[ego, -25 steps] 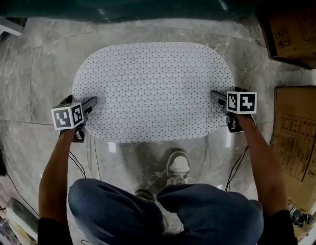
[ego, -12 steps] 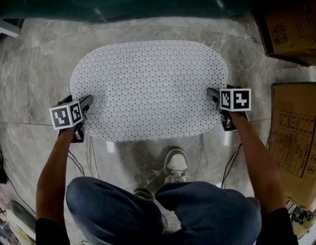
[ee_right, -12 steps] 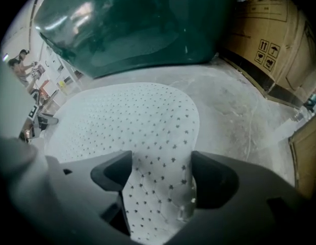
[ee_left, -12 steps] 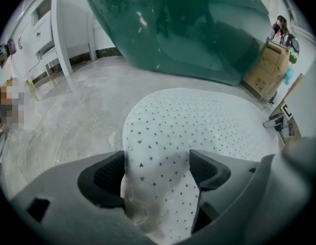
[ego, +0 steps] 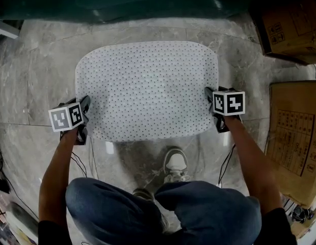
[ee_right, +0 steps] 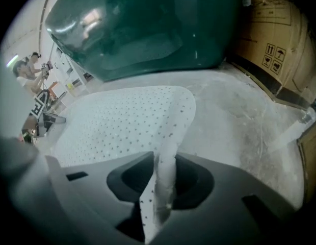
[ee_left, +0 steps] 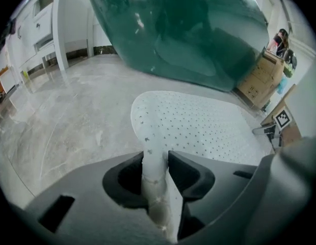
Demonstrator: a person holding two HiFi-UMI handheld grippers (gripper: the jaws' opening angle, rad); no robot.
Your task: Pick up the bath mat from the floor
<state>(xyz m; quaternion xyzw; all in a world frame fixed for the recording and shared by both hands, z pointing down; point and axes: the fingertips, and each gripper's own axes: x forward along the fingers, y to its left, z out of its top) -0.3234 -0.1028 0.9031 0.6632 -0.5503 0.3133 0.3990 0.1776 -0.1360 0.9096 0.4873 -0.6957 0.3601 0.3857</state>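
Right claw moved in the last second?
Yes. The right claw slid inward, away from the cardboard box, pulling the bath mat edge with it; its jaws have just been closing on that edge.

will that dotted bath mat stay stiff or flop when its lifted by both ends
Probably floppy: the bath mat edge folds upright where the left gripper and right gripper, jaws just closed, pinch it. Likely sags in the middle. Looks thin, so probably light.
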